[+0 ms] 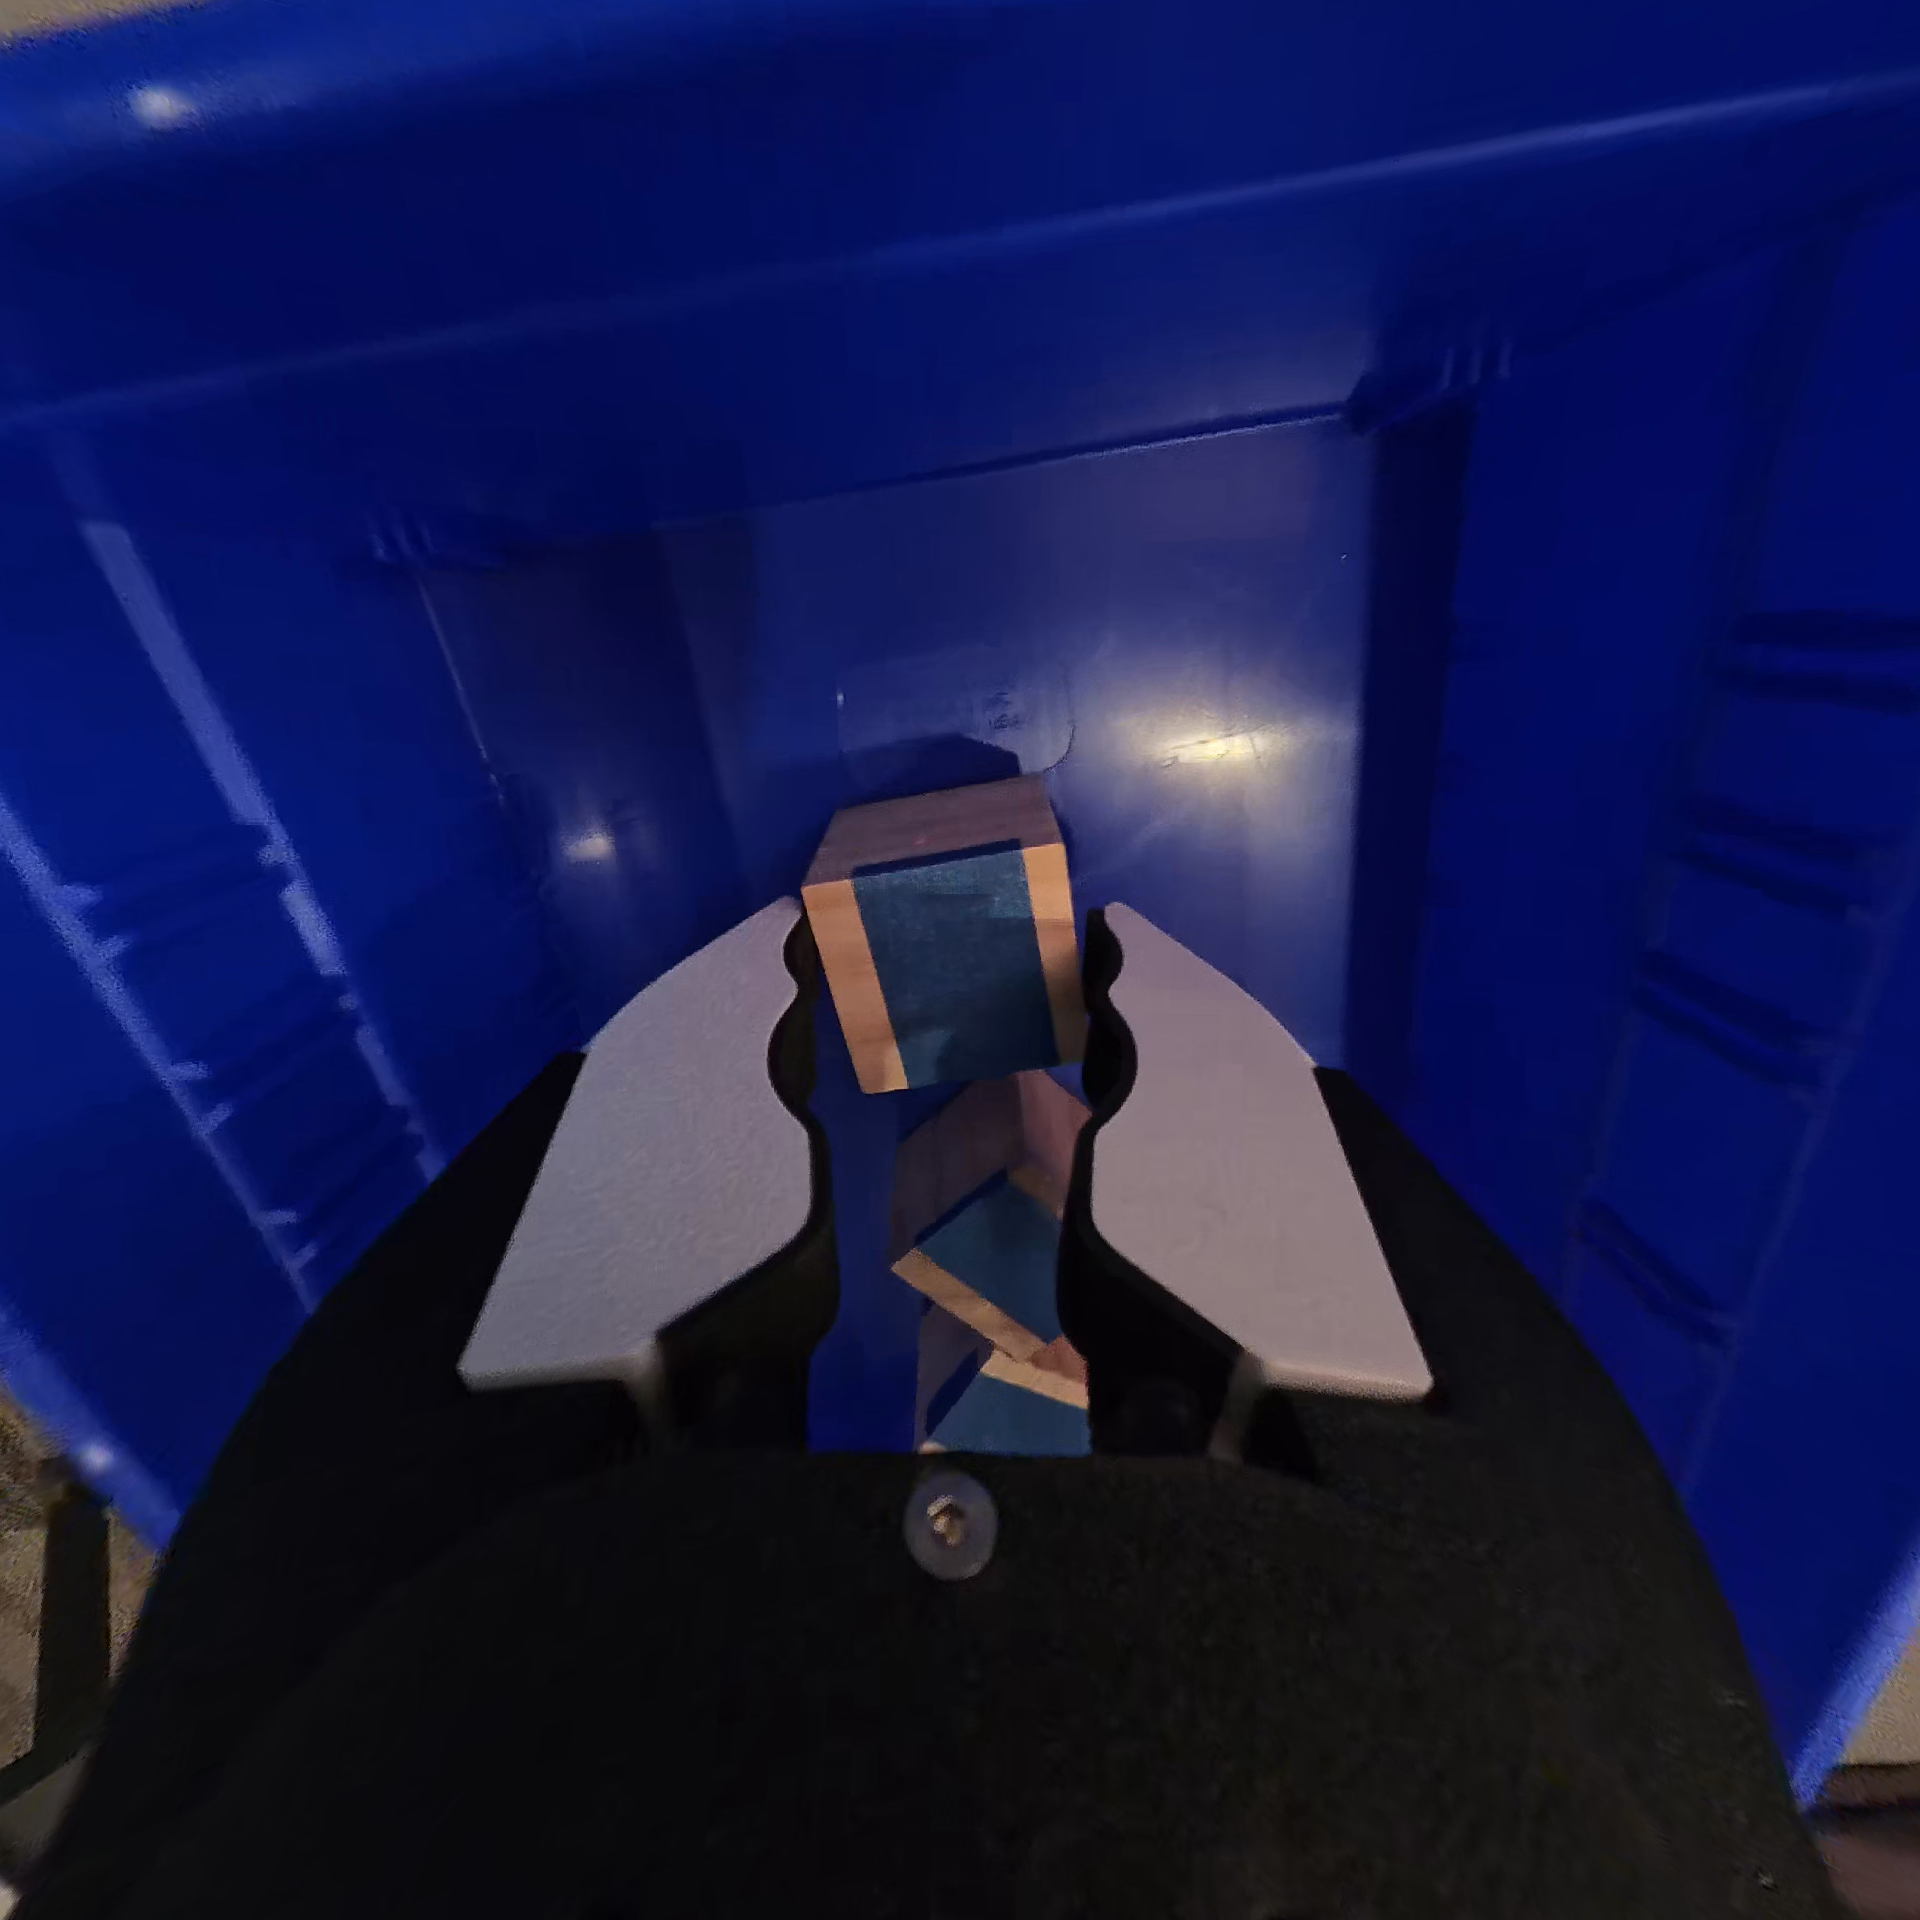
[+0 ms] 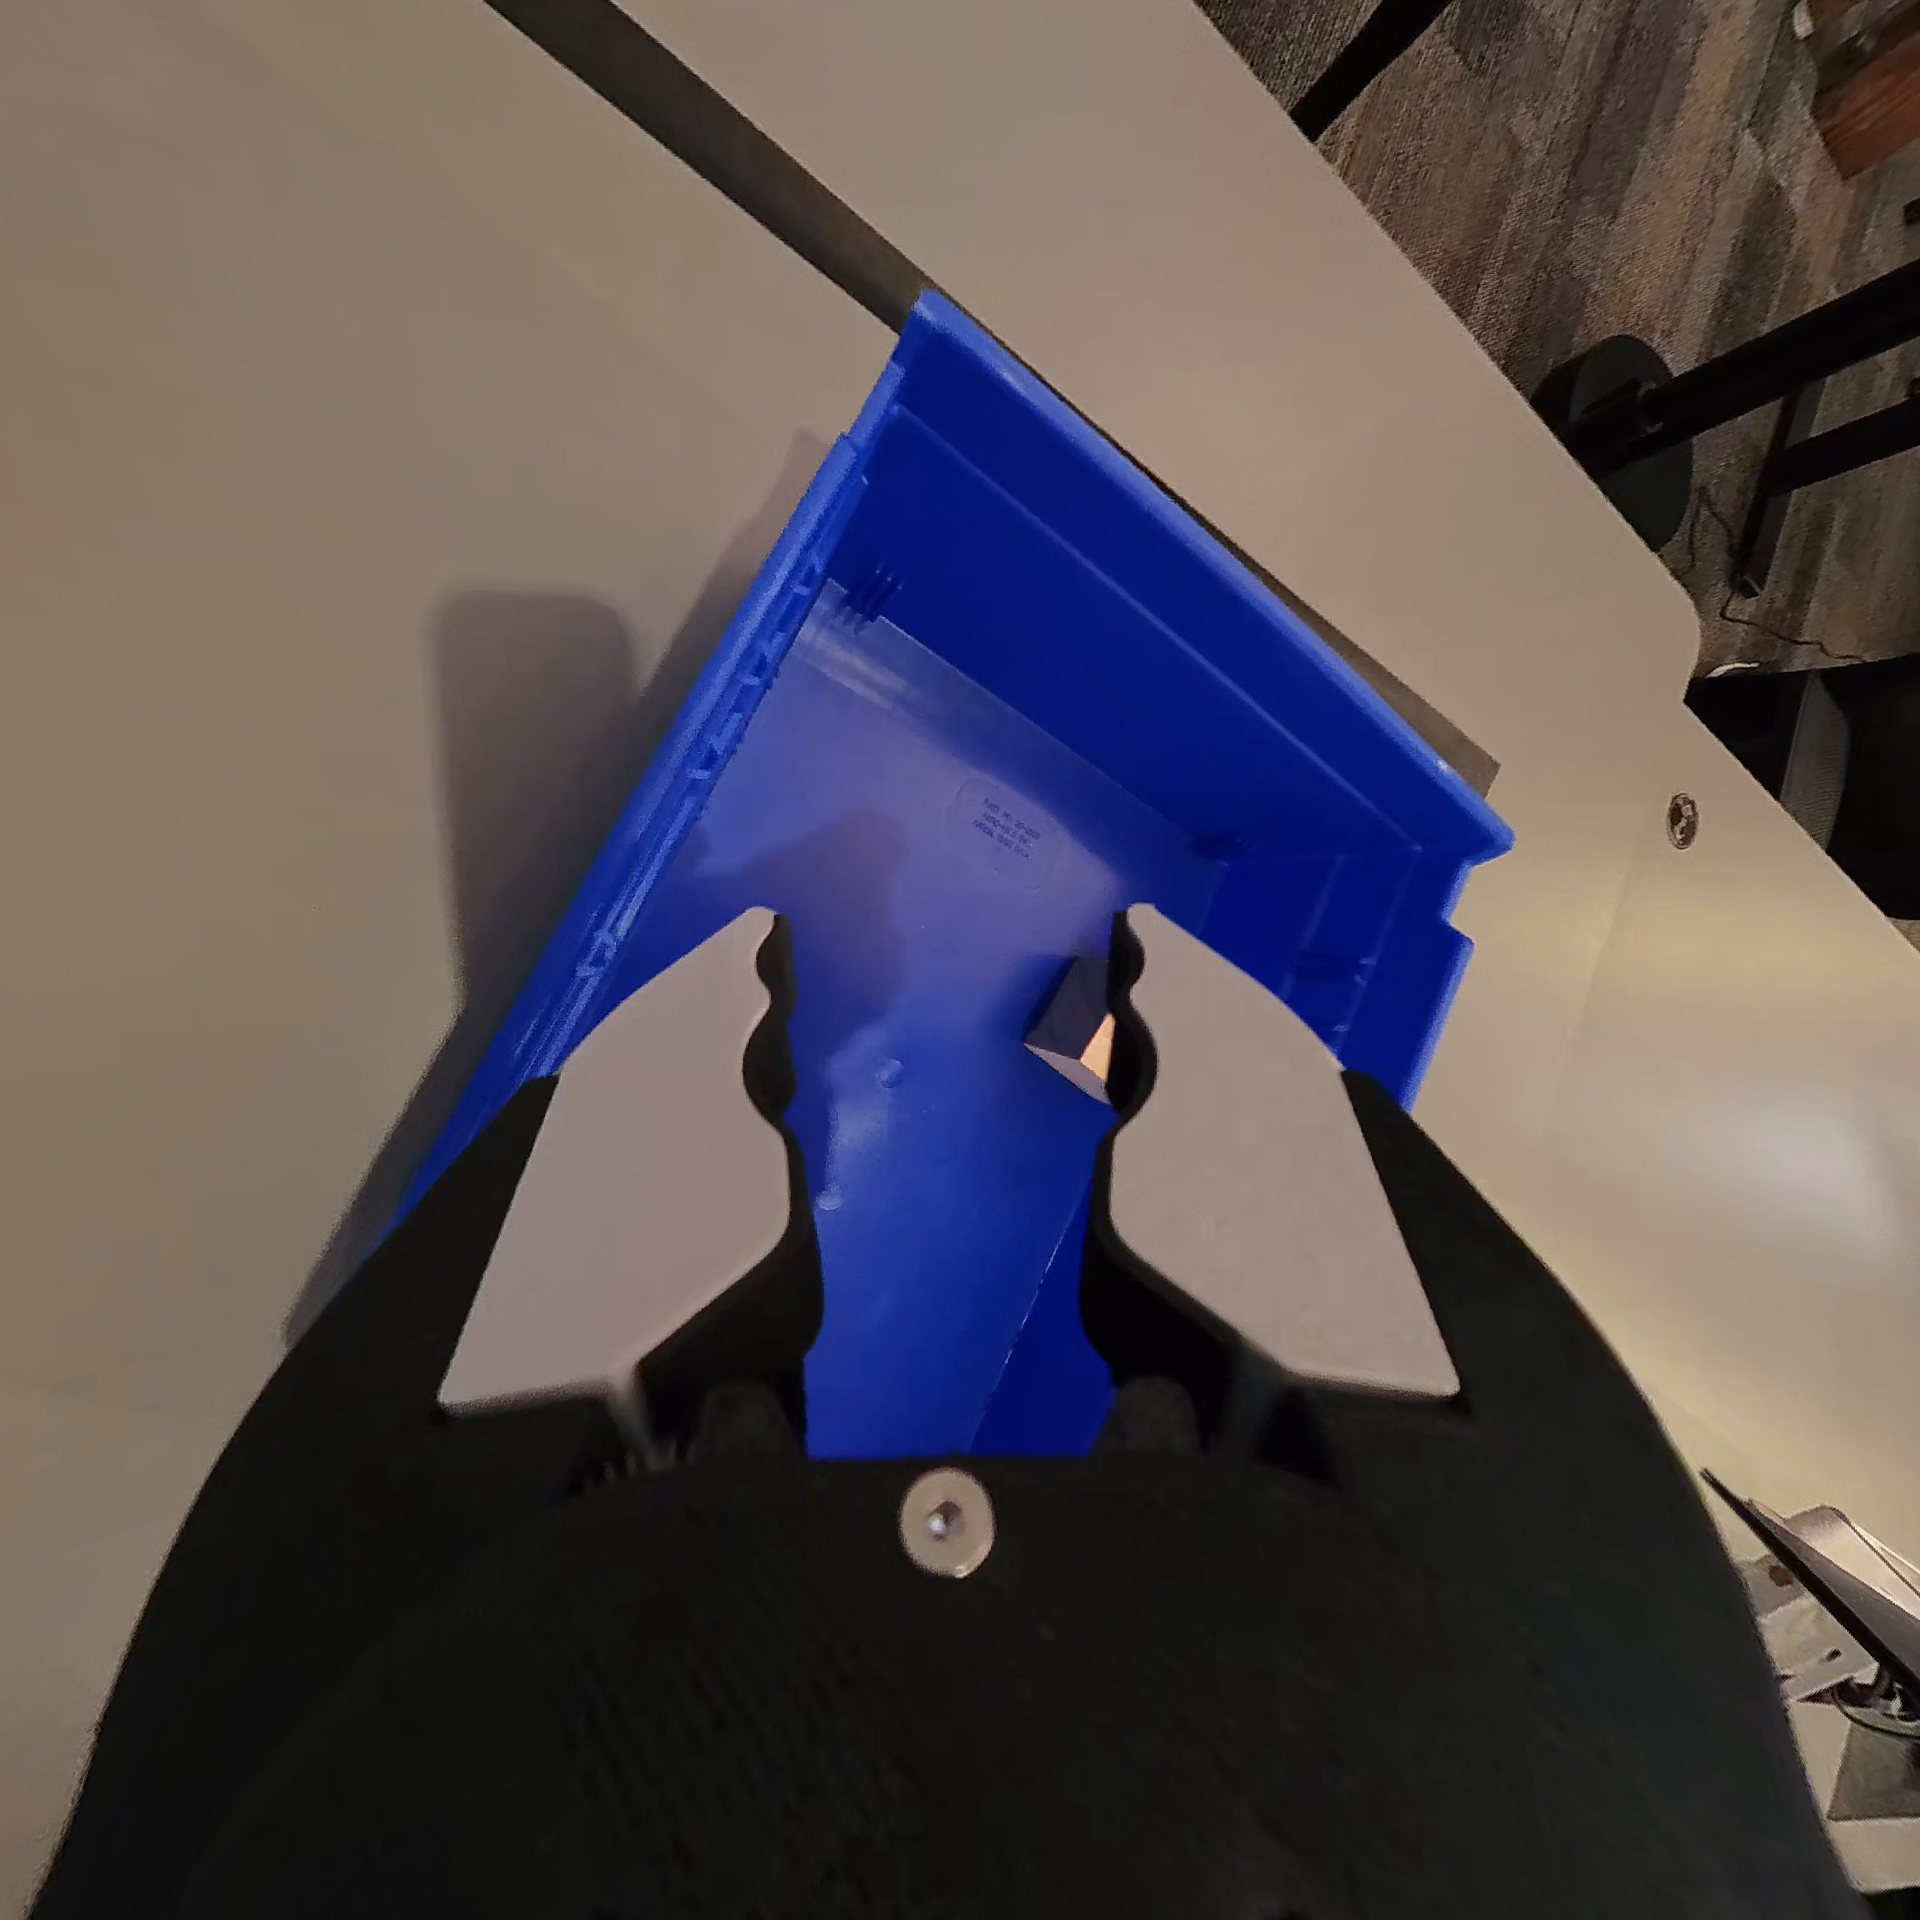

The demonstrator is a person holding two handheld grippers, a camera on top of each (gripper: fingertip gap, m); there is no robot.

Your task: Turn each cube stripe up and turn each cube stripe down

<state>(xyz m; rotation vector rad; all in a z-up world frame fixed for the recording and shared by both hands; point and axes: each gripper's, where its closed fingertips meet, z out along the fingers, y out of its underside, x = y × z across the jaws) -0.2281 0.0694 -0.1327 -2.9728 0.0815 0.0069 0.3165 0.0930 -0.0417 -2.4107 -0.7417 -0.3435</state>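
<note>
In the left wrist view, my left gripper (image 1: 940,925) is deep inside a blue bin (image 1: 1195,582). Its jaws are closed on the sides of a wooden cube (image 1: 935,977), slightly tilted, whose wide blue stripe faces the camera. Two more striped cubes (image 1: 982,1247) (image 1: 1013,1413) lie nearer, seen between the fingers. In the right wrist view, my right gripper (image 2: 945,935) is open and empty above the same bin (image 2: 1039,665). A corner of one cube (image 2: 1070,1029) shows beside its right finger; the rest is hidden.
The bin stands on a grey table (image 2: 312,416), across a dark seam (image 2: 727,135) between two tabletops. Carpet and black chair legs (image 2: 1714,384) lie beyond the table's far edge. A laptop-like device (image 2: 1829,1579) is at the lower right.
</note>
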